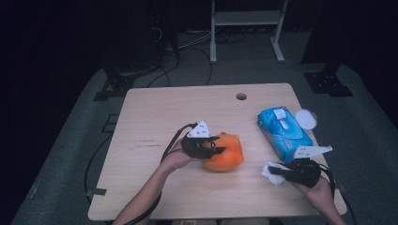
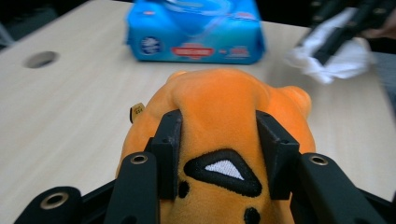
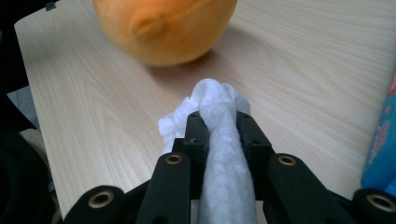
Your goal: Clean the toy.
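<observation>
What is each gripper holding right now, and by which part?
Left gripper clamps the orange plush across its face. Right gripper pinches the white wipe near its bunched end.

The left gripper (image 1: 217, 146) lay near the table's middle, jaws clamped on the orange plush toy (image 1: 226, 152); the right gripper (image 1: 277, 171), near the right edge, pointed left, pinching a white wipe (image 1: 271, 172)
</observation>
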Motion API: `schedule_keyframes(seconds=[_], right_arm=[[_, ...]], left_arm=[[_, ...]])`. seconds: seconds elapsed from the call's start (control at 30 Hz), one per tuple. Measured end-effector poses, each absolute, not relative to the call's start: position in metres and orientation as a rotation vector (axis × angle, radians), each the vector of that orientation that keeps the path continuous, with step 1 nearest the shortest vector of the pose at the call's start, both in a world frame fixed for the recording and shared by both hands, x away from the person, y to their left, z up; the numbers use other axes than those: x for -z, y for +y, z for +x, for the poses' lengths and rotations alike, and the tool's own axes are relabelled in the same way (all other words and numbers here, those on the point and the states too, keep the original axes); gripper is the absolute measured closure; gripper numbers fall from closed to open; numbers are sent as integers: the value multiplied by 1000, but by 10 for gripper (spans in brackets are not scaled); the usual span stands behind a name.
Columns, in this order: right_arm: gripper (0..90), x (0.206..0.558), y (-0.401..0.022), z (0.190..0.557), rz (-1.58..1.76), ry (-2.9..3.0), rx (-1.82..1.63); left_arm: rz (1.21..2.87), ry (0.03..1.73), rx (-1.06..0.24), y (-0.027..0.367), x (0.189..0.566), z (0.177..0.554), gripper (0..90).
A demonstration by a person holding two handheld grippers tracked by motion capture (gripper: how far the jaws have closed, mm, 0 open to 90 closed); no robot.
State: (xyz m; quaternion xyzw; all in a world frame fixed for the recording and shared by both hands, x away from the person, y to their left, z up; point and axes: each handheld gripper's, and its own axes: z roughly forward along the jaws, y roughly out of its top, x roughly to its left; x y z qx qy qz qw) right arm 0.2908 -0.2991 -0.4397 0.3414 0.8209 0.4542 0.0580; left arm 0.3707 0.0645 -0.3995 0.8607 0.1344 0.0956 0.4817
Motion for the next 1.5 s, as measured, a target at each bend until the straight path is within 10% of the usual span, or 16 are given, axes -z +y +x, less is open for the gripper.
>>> schedule_keyframes(seconds=[1.5], right_arm=[[423, 444, -295, 296, 1055, 2411, -1322]], left_arm=[[2030, 506, -300, 118, 388, 384, 271]])
